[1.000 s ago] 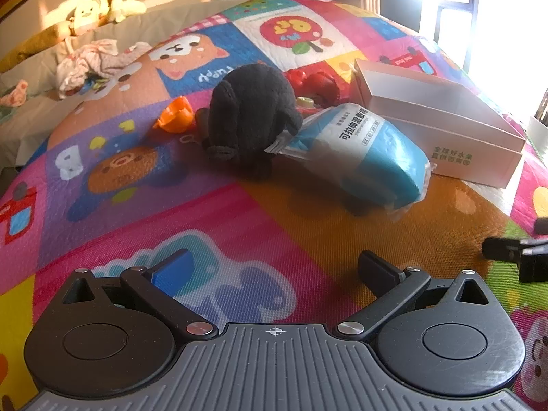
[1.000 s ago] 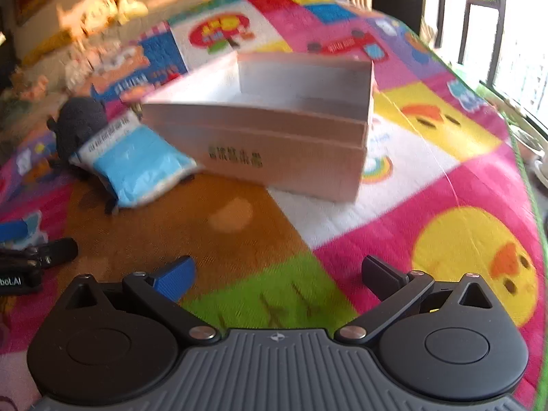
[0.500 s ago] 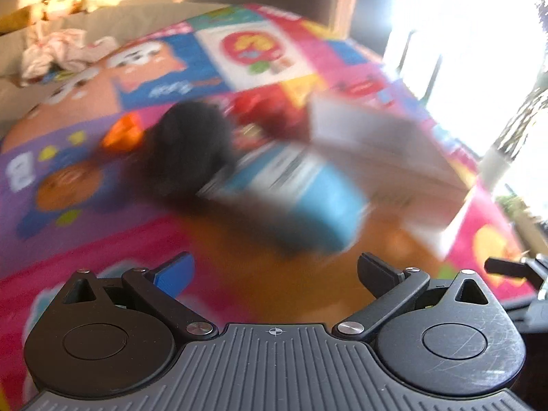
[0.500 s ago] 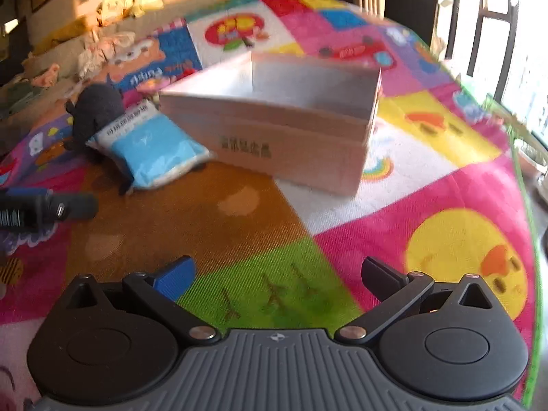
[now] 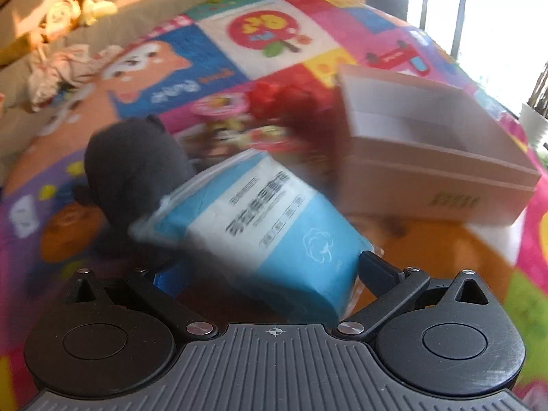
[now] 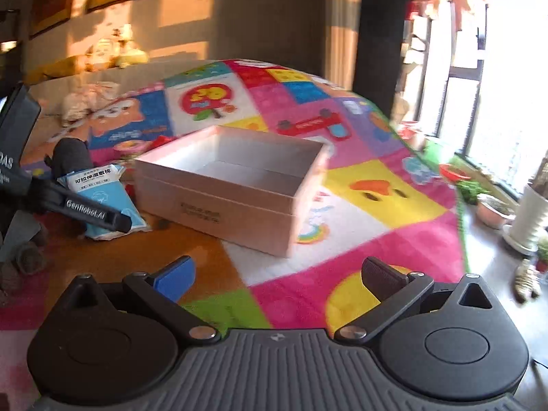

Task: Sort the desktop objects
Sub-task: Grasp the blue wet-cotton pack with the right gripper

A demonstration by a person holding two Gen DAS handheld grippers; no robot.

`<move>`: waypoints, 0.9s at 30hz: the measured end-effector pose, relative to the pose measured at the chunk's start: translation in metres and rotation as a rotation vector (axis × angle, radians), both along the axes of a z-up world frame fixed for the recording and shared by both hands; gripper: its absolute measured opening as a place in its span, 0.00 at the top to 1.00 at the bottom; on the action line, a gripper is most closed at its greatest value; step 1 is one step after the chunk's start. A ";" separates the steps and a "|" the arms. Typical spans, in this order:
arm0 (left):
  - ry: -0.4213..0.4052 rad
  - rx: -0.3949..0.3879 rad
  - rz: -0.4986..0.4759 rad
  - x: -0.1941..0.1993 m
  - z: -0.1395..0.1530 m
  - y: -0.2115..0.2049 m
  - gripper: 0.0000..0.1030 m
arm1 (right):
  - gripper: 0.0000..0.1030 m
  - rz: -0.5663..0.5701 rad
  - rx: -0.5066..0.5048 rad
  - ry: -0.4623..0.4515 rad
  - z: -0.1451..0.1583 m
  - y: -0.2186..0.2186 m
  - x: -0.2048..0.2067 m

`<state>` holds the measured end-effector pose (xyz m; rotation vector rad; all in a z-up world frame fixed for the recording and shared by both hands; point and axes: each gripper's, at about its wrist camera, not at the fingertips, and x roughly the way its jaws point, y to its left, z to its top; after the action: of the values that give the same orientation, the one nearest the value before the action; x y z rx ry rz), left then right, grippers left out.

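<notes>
Moved forward and down since a second ago: left gripper (image 5: 270, 274) now right at the blue-and-white packet (image 5: 270, 226), which before lay well ahead on the mat. Left fingers (image 5: 376, 269) spread wide, standing on either side of the packet's near end, not yet closed on it; contact with the pads too blurred to tell. Long axis of the packet running away from the fingers, from near right up to far left, so only the near end sits between them. Far end leaning against the dark plush toy (image 5: 133, 167). Open white box (image 5: 441, 185), probably the sorting place, just to the right of the packet, apart from it. Right gripper (image 6: 277, 270) also wide and holding nothing, raised and farther off, facing the box (image 6: 233, 202). Left clearly the nearer one for the packet. Play mat (image 6: 370, 239) under everything.
</notes>
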<state>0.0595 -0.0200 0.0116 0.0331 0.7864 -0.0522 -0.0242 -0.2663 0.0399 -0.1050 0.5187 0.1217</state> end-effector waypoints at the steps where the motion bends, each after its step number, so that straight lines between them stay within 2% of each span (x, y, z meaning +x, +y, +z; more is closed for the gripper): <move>1: 0.000 -0.010 0.000 -0.006 0.001 0.011 0.00 | 0.00 0.036 0.008 0.000 0.002 0.004 0.002; 7: -0.010 -0.108 -0.051 -0.052 0.007 0.068 0.00 | 0.00 0.305 0.052 -0.004 0.018 0.067 0.027; 10: -0.036 -0.095 -0.032 -0.073 0.010 0.086 0.00 | 0.00 0.427 0.103 0.034 0.024 0.108 0.052; 14: -0.056 -0.046 0.013 -0.086 0.015 0.107 0.00 | 0.00 0.547 0.091 0.084 0.019 0.166 0.083; 17: -0.072 -0.051 0.066 -0.086 0.019 0.126 0.00 | 0.00 0.606 0.108 0.202 0.002 0.199 0.101; 19: -0.079 -0.066 0.091 -0.083 0.022 0.138 0.00 | 0.00 0.622 0.112 0.216 -0.006 0.211 0.101; 20: -0.080 -0.078 0.088 -0.082 0.022 0.141 0.00 | 0.04 0.624 0.136 0.216 -0.007 0.212 0.101; 22: -0.076 -0.101 0.060 -0.081 0.023 0.143 0.00 | 0.12 0.631 0.188 0.258 -0.006 0.215 0.106; 27: -0.087 -0.043 -0.048 -0.101 0.021 0.132 0.00 | 0.10 0.613 0.276 0.279 0.002 0.218 0.111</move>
<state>-0.0420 0.1117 0.0330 0.0129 0.6978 -0.1125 0.0868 -0.0486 0.0422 0.0269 0.7302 0.8134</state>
